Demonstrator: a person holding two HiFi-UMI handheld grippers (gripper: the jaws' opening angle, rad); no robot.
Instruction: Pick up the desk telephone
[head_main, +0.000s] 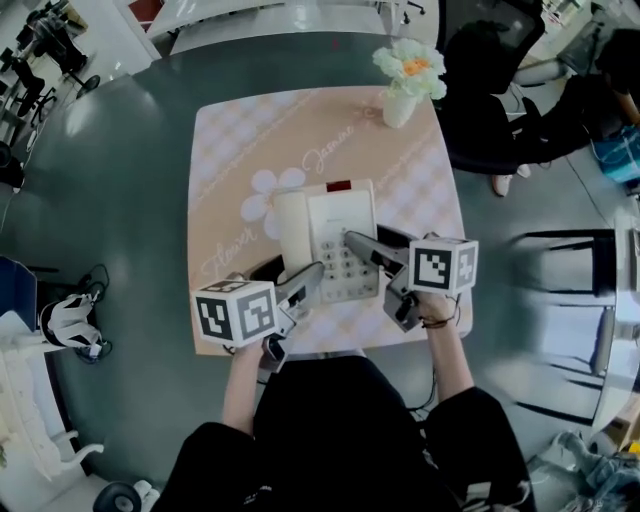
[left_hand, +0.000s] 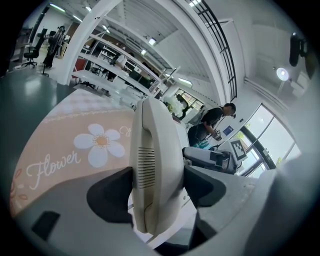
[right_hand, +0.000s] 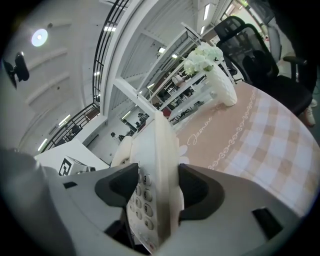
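Seen from the head view, the desk telephone (head_main: 326, 238) lies in the middle of the pink-checked tabletop (head_main: 240, 150). A vase of flowers (head_main: 405, 85) stands at the far right corner, well apart from it. The left tongs (head_main: 303, 283) reach the near left part of the telephone, and the right tongs (head_main: 362, 243) come over the keypad side from the right. I cannot tell whether the base has left the tabletop.

In the left gripper view, the jaws are closed tight on the handset (left_hand: 150, 145), one pad at each side of it. I think this is the weak point. The handset probably only rests on its cradle, so a pull here alone would take it off the base.

In the right gripper view, the jaws pinch the thin right edge of the body, just beside the number keys (right_hand: 140, 200). To lift well, both hands should rise together, level and slowly, so that the base does not swing or slip from that narrow grip.
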